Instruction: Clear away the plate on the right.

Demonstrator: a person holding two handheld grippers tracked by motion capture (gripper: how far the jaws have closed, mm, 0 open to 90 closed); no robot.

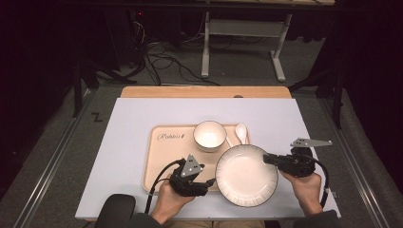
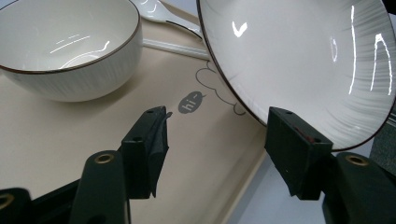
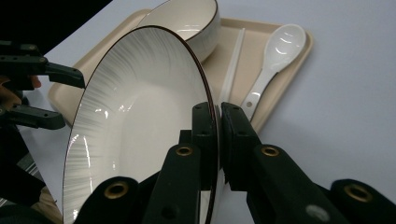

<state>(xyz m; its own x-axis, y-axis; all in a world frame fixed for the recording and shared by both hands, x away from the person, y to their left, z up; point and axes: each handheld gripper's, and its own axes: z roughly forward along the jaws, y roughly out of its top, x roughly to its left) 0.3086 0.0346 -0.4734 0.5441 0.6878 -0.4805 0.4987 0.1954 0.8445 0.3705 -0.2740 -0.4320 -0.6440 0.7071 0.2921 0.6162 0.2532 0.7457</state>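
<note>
A large white plate (image 1: 246,175) with a dark rim lies over the near right corner of the beige tray (image 1: 164,156). My right gripper (image 1: 267,159) is shut on the plate's right rim; in the right gripper view its jaws (image 3: 218,112) pinch the thin edge of the plate (image 3: 140,107). My left gripper (image 1: 209,182) stands open at the plate's left side. In the left gripper view its gap (image 2: 219,135) holds nothing, and the plate's rim (image 2: 303,60) hangs just beyond the right jaw. A small white bowl (image 1: 209,135) sits on the tray.
A white spoon (image 1: 241,133) and a thin white stick (image 3: 233,65) lie at the tray's far right. The tray rests on a white mat (image 1: 128,123) over a wooden tabletop. Cables and a desk frame (image 1: 205,52) stand on the floor beyond.
</note>
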